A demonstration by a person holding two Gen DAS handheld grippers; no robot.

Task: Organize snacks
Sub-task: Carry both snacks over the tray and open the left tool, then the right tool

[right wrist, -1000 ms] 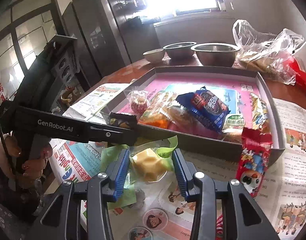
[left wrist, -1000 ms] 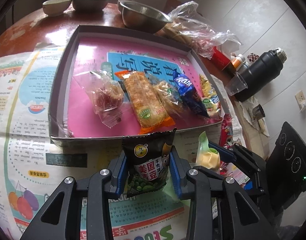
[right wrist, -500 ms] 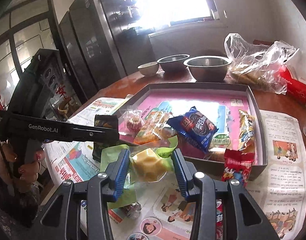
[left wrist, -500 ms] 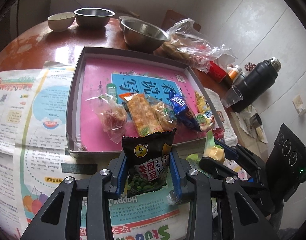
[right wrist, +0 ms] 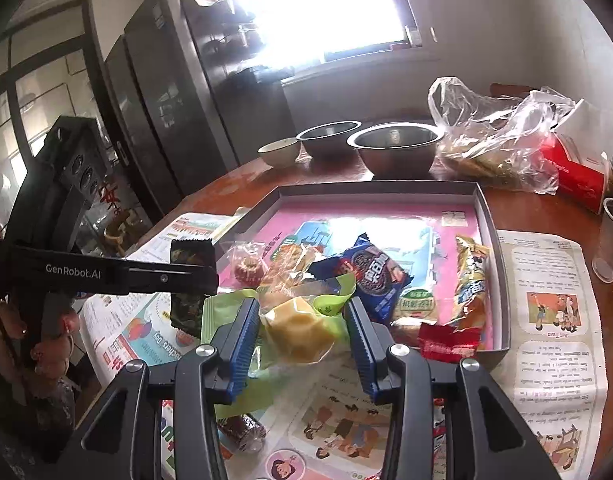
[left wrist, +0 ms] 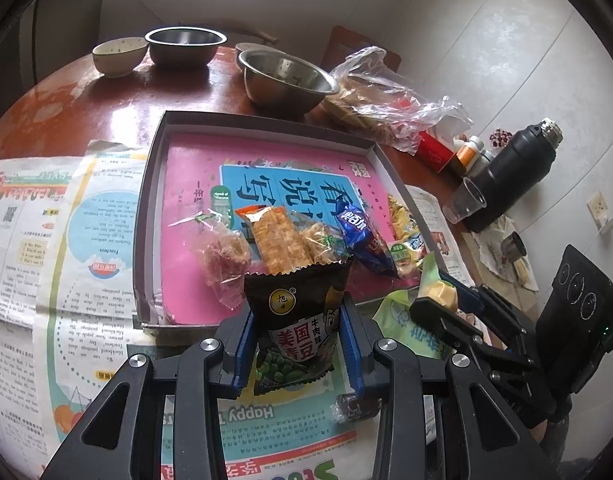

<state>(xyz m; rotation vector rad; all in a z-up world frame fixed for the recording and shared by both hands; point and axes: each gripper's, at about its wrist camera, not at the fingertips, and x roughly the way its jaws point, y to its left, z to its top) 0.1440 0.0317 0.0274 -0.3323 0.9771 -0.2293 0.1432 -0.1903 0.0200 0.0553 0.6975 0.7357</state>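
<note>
My left gripper point(left wrist: 296, 344) is shut on a dark green-pea snack packet point(left wrist: 296, 320) and holds it upright above the newspaper, just in front of the tray's near wall. My right gripper point(right wrist: 304, 332) is shut on a green-wrapped yellow cake point(right wrist: 300, 330), also held above the newspaper before the tray. The grey tray point(left wrist: 146, 216) with a pink liner holds several snacks: a clear-wrapped pastry point(left wrist: 222, 254), an orange cracker pack point(left wrist: 276, 240), a blue cookie pack point(right wrist: 372, 274). The left gripper and its packet show at the left of the right wrist view point(right wrist: 190, 280).
Two steel bowls point(left wrist: 284, 80) and a small ceramic bowl point(left wrist: 118, 54) stand behind the tray. A clear plastic bag point(right wrist: 494, 140), red box, black flask point(left wrist: 510, 176) and plastic cup point(left wrist: 464, 200) are to the right. A red packet point(right wrist: 446, 344) and small dark candy point(left wrist: 356, 406) lie on the newspaper.
Both grippers have risen and drawn back from the tray, each still holding its snack. The tray now looks smaller and farther away.
</note>
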